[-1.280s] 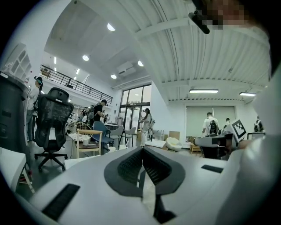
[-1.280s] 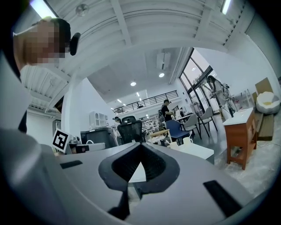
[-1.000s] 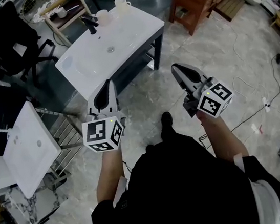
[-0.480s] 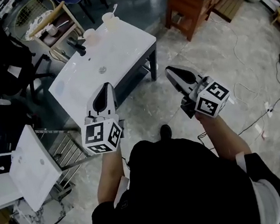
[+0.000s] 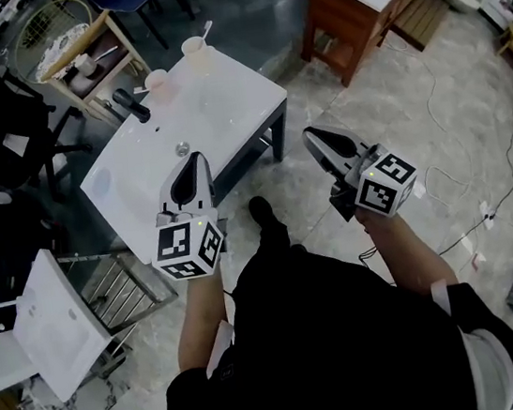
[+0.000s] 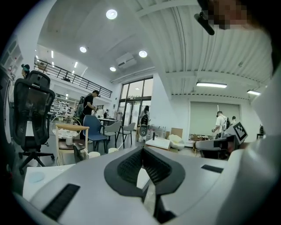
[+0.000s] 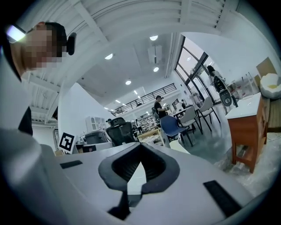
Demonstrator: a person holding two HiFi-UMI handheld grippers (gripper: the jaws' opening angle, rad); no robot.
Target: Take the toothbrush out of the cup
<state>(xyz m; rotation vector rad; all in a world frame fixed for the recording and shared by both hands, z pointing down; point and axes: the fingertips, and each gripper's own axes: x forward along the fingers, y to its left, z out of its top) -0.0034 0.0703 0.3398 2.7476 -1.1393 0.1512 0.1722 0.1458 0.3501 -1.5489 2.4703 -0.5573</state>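
Toothbrush [image 5: 206,32] is sitting in a pale cup [image 5: 195,47] right at the far corner of the white basin table [image 5: 222,95]. Its long axis is close to upright, with the top end leaning off toward the upper right in the head view. It's honestly tiny in frame, so I can't tell if the bristle end is up or down, and the lower part is hidden inside the cup. A second cup [image 5: 156,79] stands just beside it along the far edge, then a black faucet [image 5: 130,105], with the drain [image 5: 182,148] nearer the middle.

Left gripper [image 5: 195,158] hovers over the near edge of the table with its claw pinched fully closed and nothing in it. Right gripper [image 5: 309,134] is off the table's right side, over the floor, also closed on nothing. Both are well apart from the cup.
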